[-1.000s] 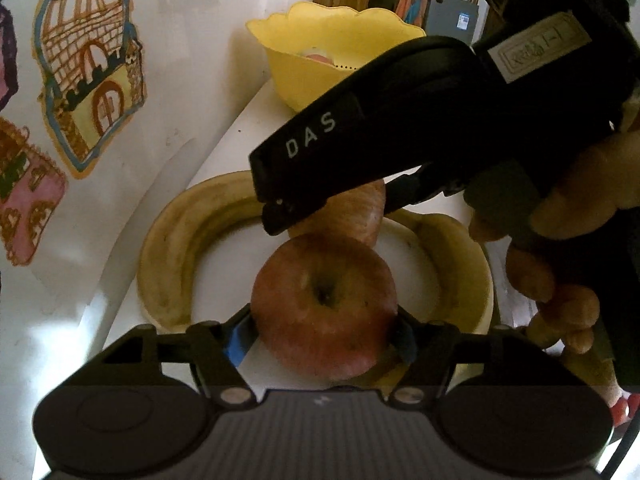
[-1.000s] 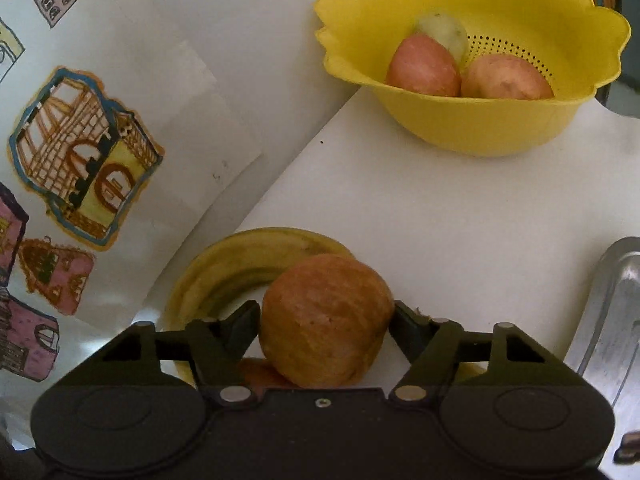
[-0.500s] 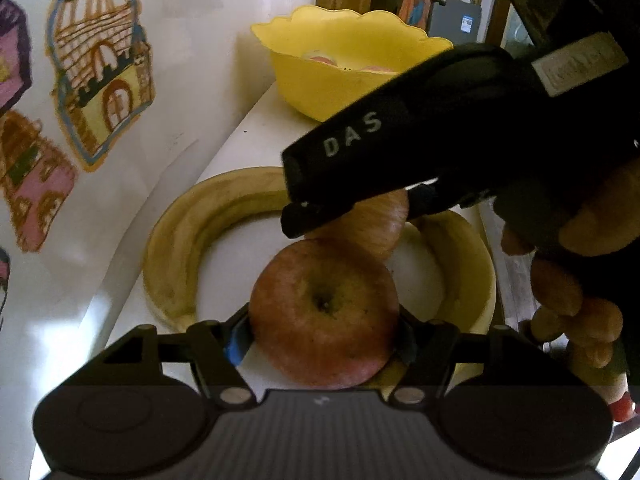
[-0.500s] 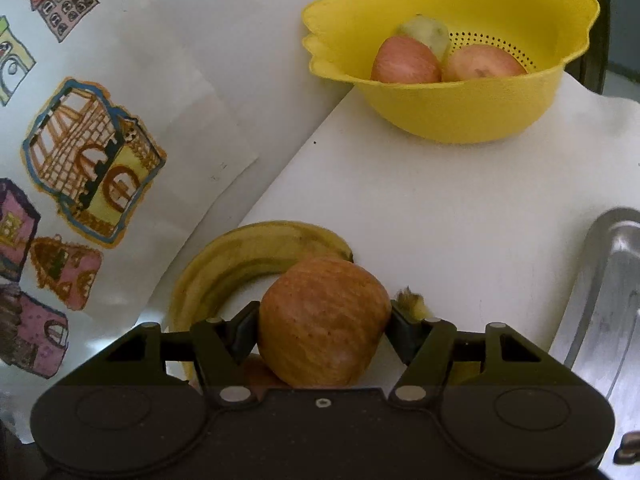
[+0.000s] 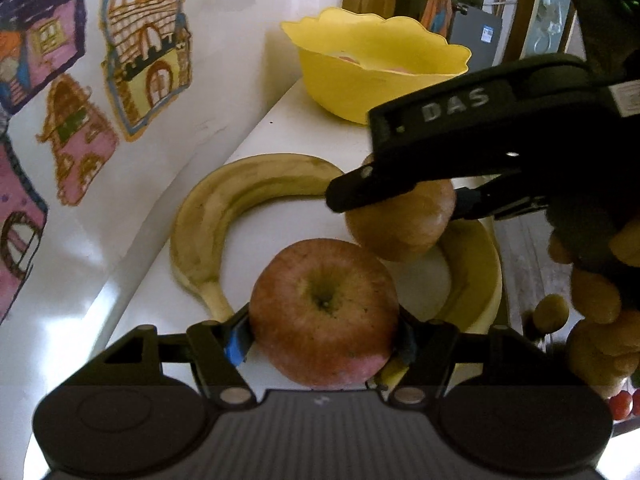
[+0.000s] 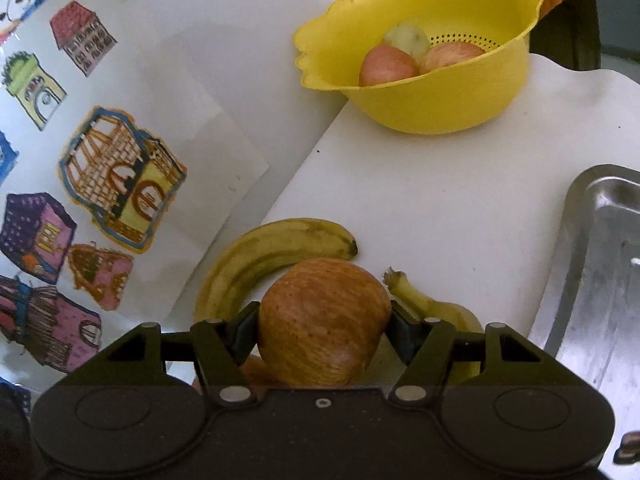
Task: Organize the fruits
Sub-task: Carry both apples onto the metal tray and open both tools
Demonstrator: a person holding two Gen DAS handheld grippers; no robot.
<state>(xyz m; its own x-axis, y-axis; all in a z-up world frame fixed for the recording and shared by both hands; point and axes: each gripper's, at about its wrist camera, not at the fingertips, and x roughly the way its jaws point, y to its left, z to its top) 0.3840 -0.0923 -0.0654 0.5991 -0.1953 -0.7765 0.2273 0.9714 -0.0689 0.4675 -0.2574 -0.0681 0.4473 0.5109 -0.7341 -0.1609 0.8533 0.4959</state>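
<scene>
My left gripper [image 5: 322, 340] is shut on a red apple [image 5: 324, 312], stem hollow facing the camera, just above the white counter [image 5: 280, 216]. Beyond it my right gripper [image 5: 408, 200] is shut on a second, orange-streaked apple [image 5: 400, 224]. In the right wrist view that apple [image 6: 324, 316] fills the right gripper [image 6: 324, 334] between both pads. Two bananas lie curved under the apples: one to the left [image 6: 260, 256], one to the right [image 6: 436, 308]. A yellow colander bowl [image 6: 432, 108] stands farther back, holding two reddish apples [image 6: 386, 68] and a pale green fruit [image 6: 408, 38].
A wall with stuck-on drawings of houses [image 6: 120, 176] runs along the left of the counter. A metal tray [image 6: 600, 264] lies at the right edge. A person's hand [image 5: 592, 300] grips the right tool. Bare white counter [image 6: 440, 200] lies between bananas and bowl.
The right gripper with its apple has shifted to the right in the left wrist view, uncovering more of both bananas. The left gripper keeps its hold on the red apple.
</scene>
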